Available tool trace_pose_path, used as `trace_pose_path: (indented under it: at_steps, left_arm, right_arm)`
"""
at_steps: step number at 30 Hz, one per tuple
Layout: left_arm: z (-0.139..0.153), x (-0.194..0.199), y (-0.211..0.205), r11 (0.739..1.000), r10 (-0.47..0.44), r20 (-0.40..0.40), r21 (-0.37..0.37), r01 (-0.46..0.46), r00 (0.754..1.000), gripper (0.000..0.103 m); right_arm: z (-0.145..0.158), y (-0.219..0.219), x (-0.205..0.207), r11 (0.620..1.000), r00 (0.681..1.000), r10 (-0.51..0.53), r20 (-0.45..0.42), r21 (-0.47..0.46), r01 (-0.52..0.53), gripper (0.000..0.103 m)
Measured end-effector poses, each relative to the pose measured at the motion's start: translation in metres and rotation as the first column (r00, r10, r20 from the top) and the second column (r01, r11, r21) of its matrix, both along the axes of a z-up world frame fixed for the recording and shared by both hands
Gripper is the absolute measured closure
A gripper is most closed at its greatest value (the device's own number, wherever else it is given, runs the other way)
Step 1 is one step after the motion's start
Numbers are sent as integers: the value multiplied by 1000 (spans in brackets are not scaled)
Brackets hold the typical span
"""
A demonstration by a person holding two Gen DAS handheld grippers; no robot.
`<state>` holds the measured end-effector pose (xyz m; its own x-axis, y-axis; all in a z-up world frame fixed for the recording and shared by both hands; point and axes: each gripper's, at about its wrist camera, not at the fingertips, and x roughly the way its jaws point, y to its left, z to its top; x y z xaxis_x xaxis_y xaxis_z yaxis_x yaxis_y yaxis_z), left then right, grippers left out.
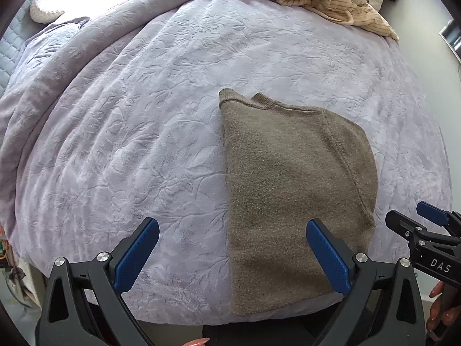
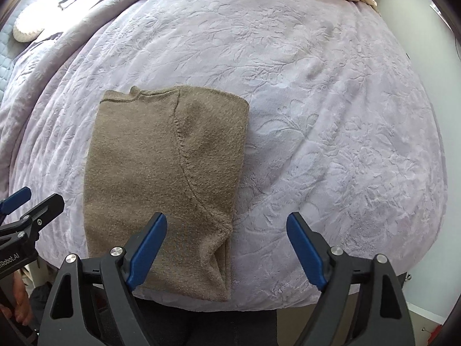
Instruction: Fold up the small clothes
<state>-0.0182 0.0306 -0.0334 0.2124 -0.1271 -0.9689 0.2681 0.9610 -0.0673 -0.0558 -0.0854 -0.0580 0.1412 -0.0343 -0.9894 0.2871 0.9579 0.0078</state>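
Both grippers hang wide apart and empty above a folded brown knit garment [image 1: 296,190] on a lilac embossed bedspread [image 1: 138,132]. Left gripper [image 1: 232,256] straddles the garment's near left edge; right gripper [image 2: 226,252] straddles its near right corner, where the cloth puckers into a loose flap. The garment lies at the bedspread's near edge, well apart from a heap of unfolded clothes [image 1: 331,3] at the far side. One risk: the overhanging near end may slide off the bedspread, or the loose flap may spring the fold open.
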Motion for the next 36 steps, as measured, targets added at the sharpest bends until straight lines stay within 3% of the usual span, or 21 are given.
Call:
trace_pose_path:
  at_steps: [8, 36]
  left_arm:
    - [5, -4, -2, 999, -9, 15, 32, 9, 1000, 1]
    - [1, -6, 4, 999, 7, -4, 40, -6, 1000, 1]
  right_arm:
    - [-1, 12, 1, 1000, 1000, 3, -22, -8, -3, 16]
    - [-2, 14, 4, 1000, 999, 6, -45, -17, -7, 16]
